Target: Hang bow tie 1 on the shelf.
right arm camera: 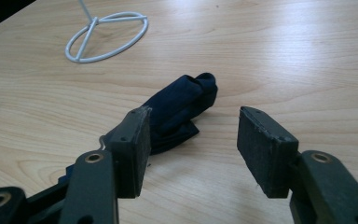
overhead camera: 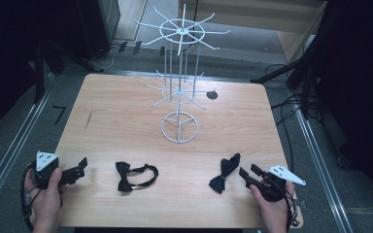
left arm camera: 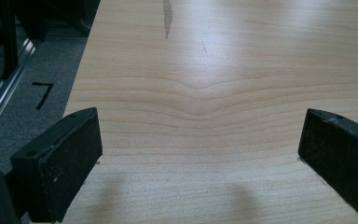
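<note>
A dark navy bow tie [overhead camera: 225, 172] lies crumpled near the table's front right. My right gripper [overhead camera: 247, 171] sits just to its right, pointing at it. In the right gripper view the navy bow tie [right arm camera: 182, 107] lies partly behind the left jaw of my right gripper [right arm camera: 196, 140]. That gripper's pads stand apart over bare wood. A black bow tie [overhead camera: 133, 175] with a looped strap lies front centre-left. My left gripper [overhead camera: 81, 167] rests at the front left corner, and in its own view the left gripper [left arm camera: 198, 140] is wide open with nothing between its jaws.
A white wire display rack [overhead camera: 179, 73] with two tiers of hooks stands mid-table on a ring base [overhead camera: 179, 127], and the ring base [right arm camera: 94, 20] is beyond the navy tie. A small dark round spot [overhead camera: 212, 95] lies behind the rack. Cables trail on the floor at right.
</note>
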A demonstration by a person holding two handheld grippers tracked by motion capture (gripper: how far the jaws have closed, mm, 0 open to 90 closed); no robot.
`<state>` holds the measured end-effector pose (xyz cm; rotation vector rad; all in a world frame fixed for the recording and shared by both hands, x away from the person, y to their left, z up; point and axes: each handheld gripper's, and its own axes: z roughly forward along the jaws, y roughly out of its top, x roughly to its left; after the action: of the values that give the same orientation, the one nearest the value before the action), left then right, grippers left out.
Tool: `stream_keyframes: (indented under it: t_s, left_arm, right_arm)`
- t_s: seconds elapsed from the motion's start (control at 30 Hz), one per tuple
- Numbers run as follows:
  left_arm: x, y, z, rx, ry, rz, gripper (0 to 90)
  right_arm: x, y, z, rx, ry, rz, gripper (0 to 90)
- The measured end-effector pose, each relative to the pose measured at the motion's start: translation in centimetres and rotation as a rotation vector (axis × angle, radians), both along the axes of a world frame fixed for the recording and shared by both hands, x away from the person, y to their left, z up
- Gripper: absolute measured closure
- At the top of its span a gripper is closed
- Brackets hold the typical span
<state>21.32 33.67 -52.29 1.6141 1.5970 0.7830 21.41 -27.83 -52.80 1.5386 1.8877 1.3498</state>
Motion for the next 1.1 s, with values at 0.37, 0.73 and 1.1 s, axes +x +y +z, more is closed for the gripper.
stream_keyframes:
  t_s: [0.37, 0.73, 1.1]
  left_arm:
    - [0.0, 0.0, 0.0, -0.007, 0.009, -0.003, 0.0]
    - [0.1, 0.0, 0.0, -0.008, 0.012, 0.0, 0.0]
    - [0.1, 0.0, 0.0, -0.006, 0.014, 0.001, 0.0]
  right_arm:
    - [0.0, 1.3, -0.1, -0.005, 0.009, 0.033, 44.1]
    - [0.3, 3.2, -0.6, 0.002, 0.054, 0.034, 31.3]
    - [0.7, 5.0, -1.2, -0.016, 0.111, -0.026, 28.9]
